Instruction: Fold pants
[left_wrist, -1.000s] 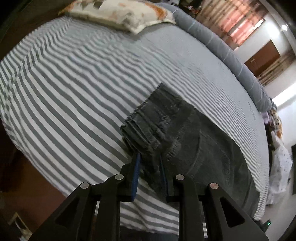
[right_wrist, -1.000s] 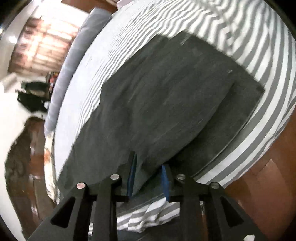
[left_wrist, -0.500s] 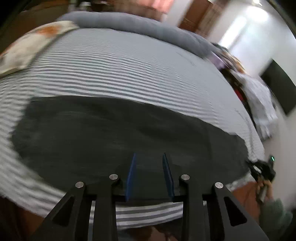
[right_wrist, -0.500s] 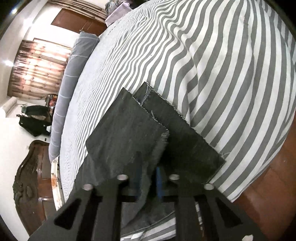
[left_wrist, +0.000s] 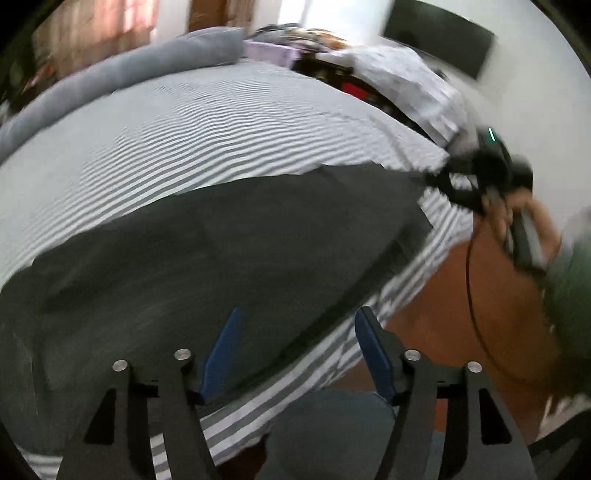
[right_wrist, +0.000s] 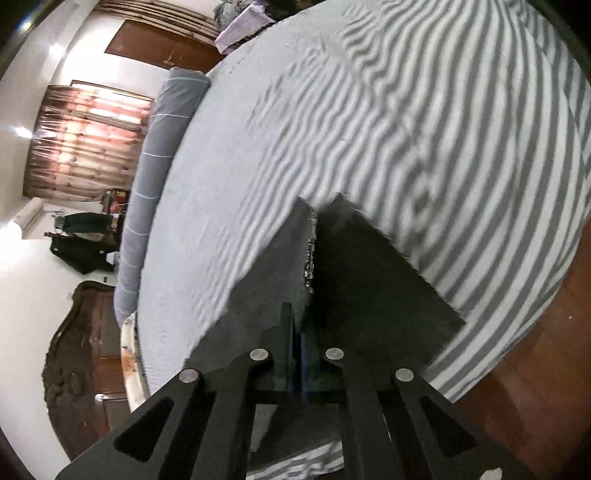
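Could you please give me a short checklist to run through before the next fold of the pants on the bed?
1. Right gripper shut on the hem end of the pants: ok, its pads are together with dark cloth pinched between them.
2. Left gripper free to take a new hold: ok, its jaws have just been opening and nothing is between them.
3. Pants lying flat on the striped bedsheet: cannot tell, the left wrist view is blurred.
4. Both leg hems pinched together: not ok, the hems split apart and one lies on the sheet.
5. Bedsheet beyond the pants free for folding over: ok.
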